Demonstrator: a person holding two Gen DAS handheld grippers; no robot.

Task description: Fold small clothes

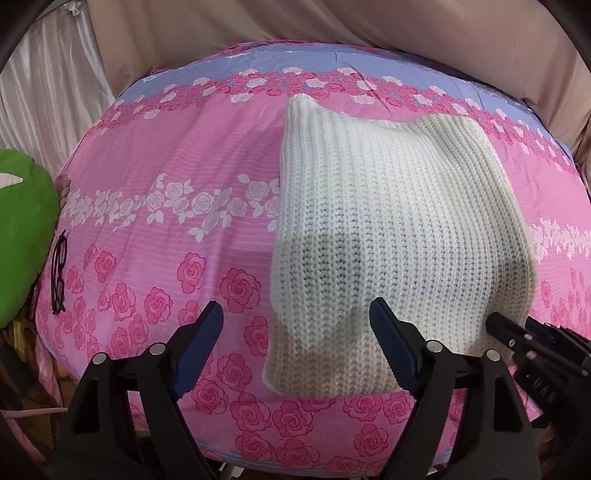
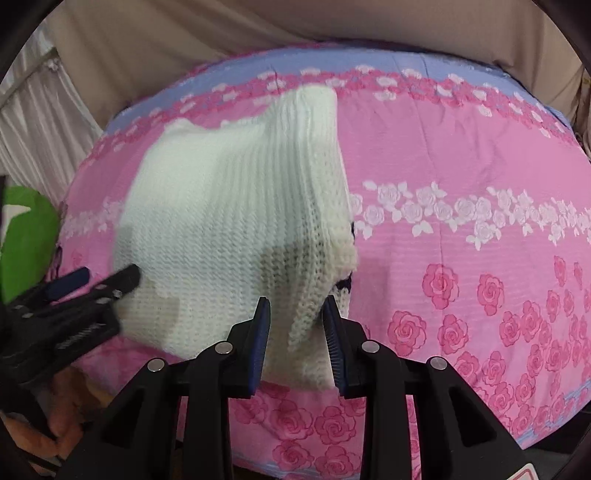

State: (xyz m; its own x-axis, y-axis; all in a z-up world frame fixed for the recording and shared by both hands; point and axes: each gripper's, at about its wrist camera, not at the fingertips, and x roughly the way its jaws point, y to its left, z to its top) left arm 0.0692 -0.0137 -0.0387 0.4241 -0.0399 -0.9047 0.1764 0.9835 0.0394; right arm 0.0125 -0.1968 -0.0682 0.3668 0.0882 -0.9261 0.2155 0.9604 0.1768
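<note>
A white knit garment lies folded on a pink rose-print bed cover; it also shows in the right wrist view. My left gripper is open over the garment's near left edge, empty. My right gripper is partly open, its jaws either side of a raised fold at the garment's near right corner, not pinching it. The right gripper's tip shows in the left wrist view; the left gripper's tip shows in the right wrist view.
A green plush pillow and dark-framed glasses lie at the bed's left edge. Beige curtains hang behind the bed. The bed cover stretches right of the garment.
</note>
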